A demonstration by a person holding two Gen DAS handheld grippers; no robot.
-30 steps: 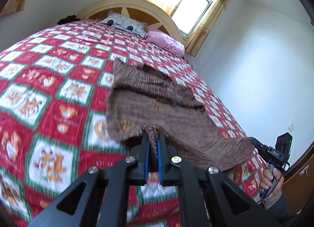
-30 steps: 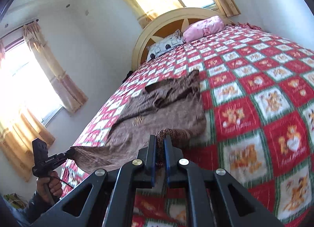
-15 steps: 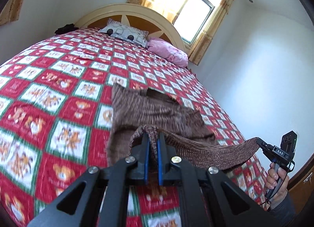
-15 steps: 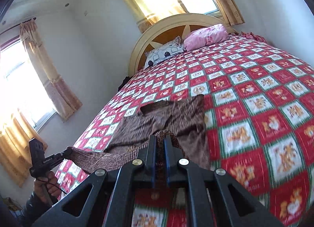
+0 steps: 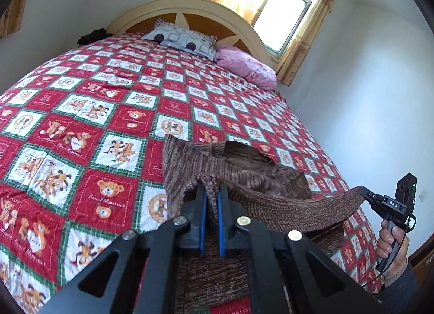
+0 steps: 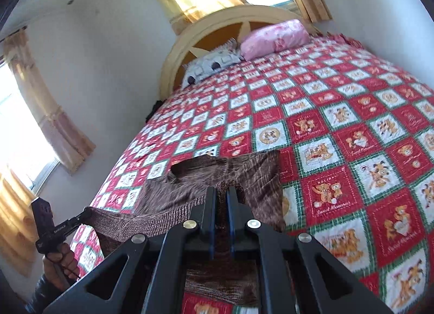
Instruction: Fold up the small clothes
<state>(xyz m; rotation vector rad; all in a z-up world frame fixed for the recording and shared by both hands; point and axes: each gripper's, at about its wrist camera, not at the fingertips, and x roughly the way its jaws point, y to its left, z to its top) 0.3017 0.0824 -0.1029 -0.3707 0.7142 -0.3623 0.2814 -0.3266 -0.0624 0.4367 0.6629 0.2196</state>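
One brown knit sweater (image 5: 244,175) hangs between two grippers, left (image 5: 211,192) and right (image 6: 222,194), each clamped on its hem; two pillows lie far ahead.

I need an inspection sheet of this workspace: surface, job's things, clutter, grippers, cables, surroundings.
Surface: bed with red checked quilt.
Job's things: brown knit garment, its hem lifted and stretched between both grippers, the rest on the quilt.
Clutter: dark item by the headboard.
Grippers: left gripper and right gripper, jaws shut on the hem.
Cables: thin black cable at the right hand.
Surroundings: two pillows, curtained window, white walls.
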